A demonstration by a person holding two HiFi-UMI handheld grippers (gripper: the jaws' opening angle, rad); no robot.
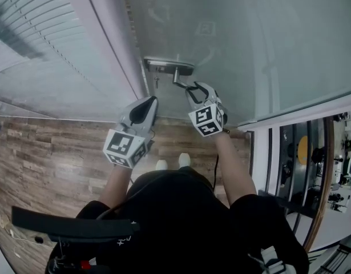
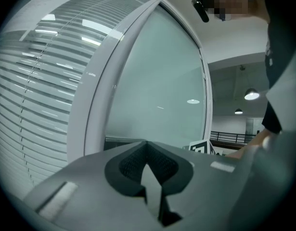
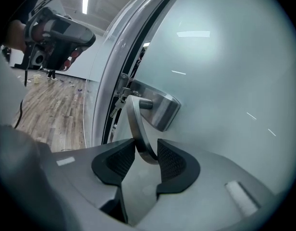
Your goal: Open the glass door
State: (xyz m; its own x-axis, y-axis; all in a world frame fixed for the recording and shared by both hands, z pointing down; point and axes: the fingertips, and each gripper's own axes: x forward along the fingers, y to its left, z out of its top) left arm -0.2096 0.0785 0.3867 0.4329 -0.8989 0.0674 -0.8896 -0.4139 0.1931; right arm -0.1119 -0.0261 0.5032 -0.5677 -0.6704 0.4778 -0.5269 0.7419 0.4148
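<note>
While the right gripper (image 3: 147,152) is clamped on the curved metal lever of the door handle (image 3: 134,121), its two dark ribbed pads (image 3: 170,161) pressing the lever's lower end from either side, the left gripper (image 2: 148,154) holds nothing, its jaws together with only a thin seam between them. The handle sits on the glass door (image 1: 249,39) close to the door's edge, its lever springing from a brushed metal mount (image 3: 161,110) fixed to the frosted pane. Just to the left of the handle runs the white door frame (image 1: 115,39), and further left of the handle is a window with horizontal blinds (image 1: 44,44). In the head view the left gripper hangs just below and left of the handle, near the frame but apart from the lever, with its marker cube (image 1: 125,146) turned toward the camera. The right gripper's marker cube (image 1: 206,119) lies below the handle. Something small and thin hangs under the mount on the frame side, possibly a key (image 3: 118,100), though it is too small to tell for certain. Well below the handle lies a wood-plank floor (image 1: 49,153), where the person's two pale shoes (image 1: 172,162) stand side by side.
</note>
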